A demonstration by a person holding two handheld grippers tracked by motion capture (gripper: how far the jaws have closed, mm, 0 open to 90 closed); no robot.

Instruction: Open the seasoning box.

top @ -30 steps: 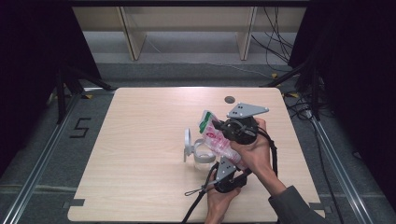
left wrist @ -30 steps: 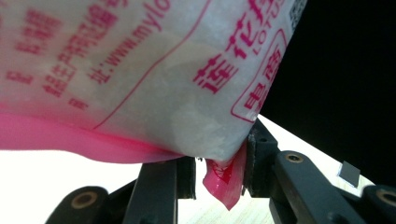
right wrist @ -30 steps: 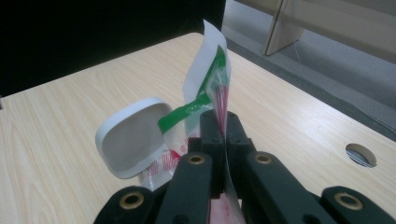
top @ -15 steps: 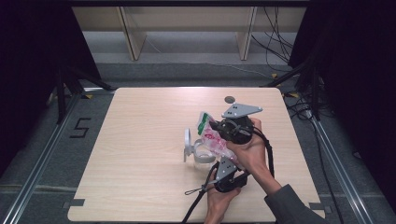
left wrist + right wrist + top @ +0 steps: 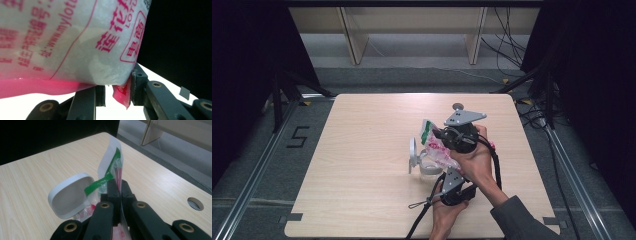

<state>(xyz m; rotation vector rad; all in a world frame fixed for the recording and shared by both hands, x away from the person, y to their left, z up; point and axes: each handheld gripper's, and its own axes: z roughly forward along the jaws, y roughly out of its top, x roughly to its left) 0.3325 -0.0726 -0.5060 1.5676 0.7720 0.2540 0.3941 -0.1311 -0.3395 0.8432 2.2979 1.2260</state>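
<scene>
High view: both grippers right of centre of counter, bag between them over clear container, white lid flipped up at its left. Right gripper clamped tight on bag's top edge, green strip just past jaws. Left gripper at bottom of its view, pinching bag's pink bottom corner, jaws partly apart otherwise.
</scene>
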